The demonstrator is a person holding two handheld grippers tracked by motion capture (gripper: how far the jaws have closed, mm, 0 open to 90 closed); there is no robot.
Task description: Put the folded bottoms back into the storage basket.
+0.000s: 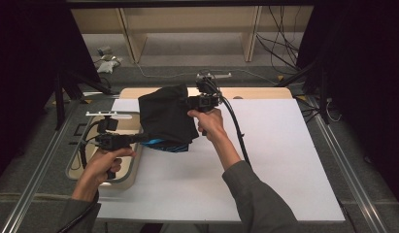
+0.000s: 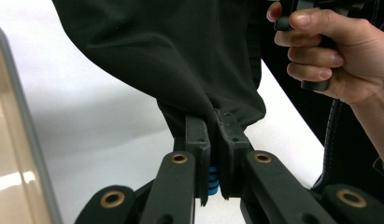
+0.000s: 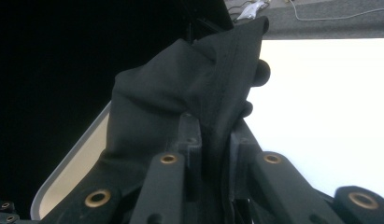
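Note:
A black cloth garment [image 1: 165, 114] with a blue trim [image 1: 163, 144] at its lower edge hangs between the two grippers above the white table top [image 1: 265, 160]. My left gripper [image 1: 140, 138] is shut on its lower left part. In the left gripper view the jaws [image 2: 213, 119] pinch the black fabric [image 2: 180, 51], and a bit of blue [image 2: 213, 179] shows between them. My right gripper [image 1: 188, 102] holds the upper right edge. In the right gripper view its jaws [image 3: 213, 126] are shut on a bunched fold of the cloth [image 3: 180, 79].
A shallow metal tray [image 1: 73, 167] lies at the table's left edge under the left hand; its rim [image 3: 73, 158] also appears in the right gripper view. A wooden board [image 1: 255, 92] runs along the far edge. Cables [image 1: 284, 53] lie on the floor beyond.

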